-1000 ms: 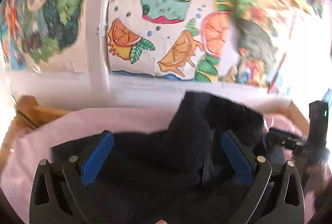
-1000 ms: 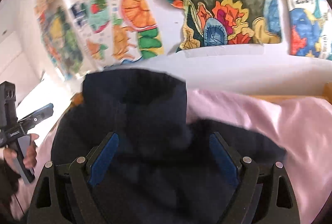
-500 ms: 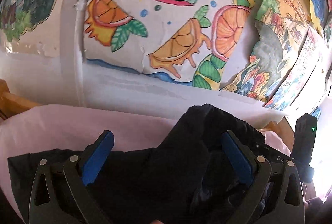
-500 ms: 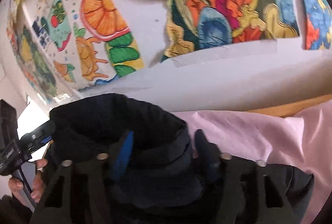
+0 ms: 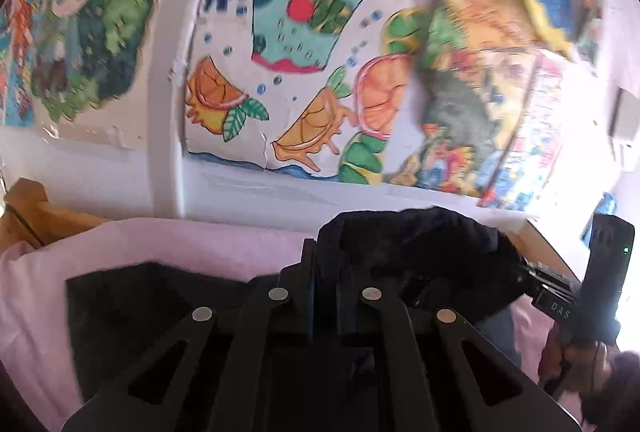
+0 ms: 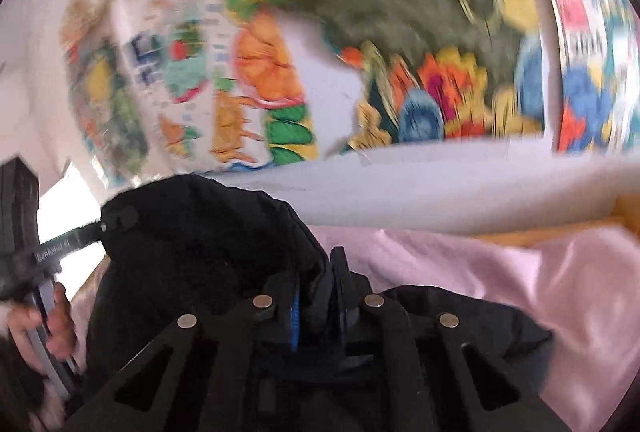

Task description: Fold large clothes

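A large dark navy garment [image 5: 416, 244] lies on a pink sheet [image 5: 200, 244]. My left gripper [image 5: 325, 272] is shut on a raised fold of the garment. My right gripper [image 6: 316, 292] is shut on another raised fold of the same garment [image 6: 208, 232]. The cloth bulges up between the two grippers. The right gripper also shows at the right edge of the left wrist view [image 5: 592, 288], and the left gripper shows at the left edge of the right wrist view [image 6: 44, 252]. The rest of the garment spreads flat below the fingers.
A white wall with colourful drawings [image 5: 312, 80] rises just behind the bed. A wooden bed frame [image 5: 28, 216] shows at the far left and at the right of the right wrist view [image 6: 624, 212]. The pink sheet [image 6: 540, 272] stretches to the right.
Both grippers have closed on the dark garment; the left was open half a second ago. The views have tilted back and both are blurred by motion.
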Demonstrator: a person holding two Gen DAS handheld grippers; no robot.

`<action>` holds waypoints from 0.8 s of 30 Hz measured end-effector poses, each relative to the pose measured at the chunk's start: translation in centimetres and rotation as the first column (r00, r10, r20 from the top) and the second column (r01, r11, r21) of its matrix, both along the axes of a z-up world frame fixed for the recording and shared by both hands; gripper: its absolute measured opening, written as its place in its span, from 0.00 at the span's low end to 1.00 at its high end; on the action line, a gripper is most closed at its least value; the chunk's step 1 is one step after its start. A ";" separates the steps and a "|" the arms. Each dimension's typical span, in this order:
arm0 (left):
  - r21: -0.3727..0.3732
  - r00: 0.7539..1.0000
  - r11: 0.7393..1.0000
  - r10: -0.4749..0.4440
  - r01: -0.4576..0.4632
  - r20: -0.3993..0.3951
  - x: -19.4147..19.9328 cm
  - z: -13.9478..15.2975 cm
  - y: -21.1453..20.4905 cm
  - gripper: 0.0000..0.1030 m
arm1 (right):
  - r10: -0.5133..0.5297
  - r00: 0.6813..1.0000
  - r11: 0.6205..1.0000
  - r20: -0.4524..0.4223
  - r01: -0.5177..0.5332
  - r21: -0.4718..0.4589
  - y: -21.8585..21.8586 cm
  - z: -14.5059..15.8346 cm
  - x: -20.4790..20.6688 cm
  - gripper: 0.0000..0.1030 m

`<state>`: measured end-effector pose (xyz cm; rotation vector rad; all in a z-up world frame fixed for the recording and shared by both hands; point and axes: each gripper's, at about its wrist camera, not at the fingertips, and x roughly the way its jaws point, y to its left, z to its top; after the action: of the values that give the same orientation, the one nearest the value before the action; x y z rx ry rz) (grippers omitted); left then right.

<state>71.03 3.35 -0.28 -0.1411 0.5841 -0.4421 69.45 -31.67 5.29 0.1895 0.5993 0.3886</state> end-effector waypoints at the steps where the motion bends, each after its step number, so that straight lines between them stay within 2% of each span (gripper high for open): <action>1: 0.005 1.000 1.000 -0.010 0.010 0.012 -1.2 0.1 0.3 0.05 | 0.027 0.999 0.999 0.046 -0.025 -0.048 0.3 0.4 -1.5 0.11; 4: 0.037 0.999 0.999 -0.037 0.036 0.038 -4.3 0.2 0.3 0.05 | 0.092 0.988 0.985 0.127 -0.072 -0.155 0.7 1.0 -5.6 0.10; 7: 0.070 0.998 0.996 -0.049 0.046 0.046 -7.0 -0.2 0.4 0.04 | 0.139 0.975 0.966 0.171 -0.096 -0.238 1.4 0.6 -8.7 0.09; 9: 0.076 0.998 0.996 -0.049 0.045 0.039 -8.3 -1.0 0.4 0.04 | 0.158 0.971 0.955 0.180 -0.103 -0.279 1.8 -0.2 -10.3 0.08; 13: 0.141 0.998 0.989 -0.056 0.053 0.016 -10.5 -3.8 -0.1 0.04 | 0.190 0.966 0.919 0.175 -0.113 -0.377 2.7 -2.7 -12.8 0.08; 19: 0.224 0.999 0.974 -0.039 0.041 -0.012 -10.4 -9.0 -0.6 0.04 | 0.200 0.969 0.894 0.147 -0.119 -0.432 3.5 -6.2 -14.3 0.08; 24: 0.227 0.999 0.973 -0.044 0.047 -0.019 -9.7 -11.5 -0.2 0.04 | 0.190 0.974 0.864 0.123 -0.107 -0.493 5.1 -8.7 -14.2 0.08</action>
<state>61.34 3.14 -11.73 0.0883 0.6485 -0.4156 55.30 -26.53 -3.45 -0.3729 0.5285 0.3878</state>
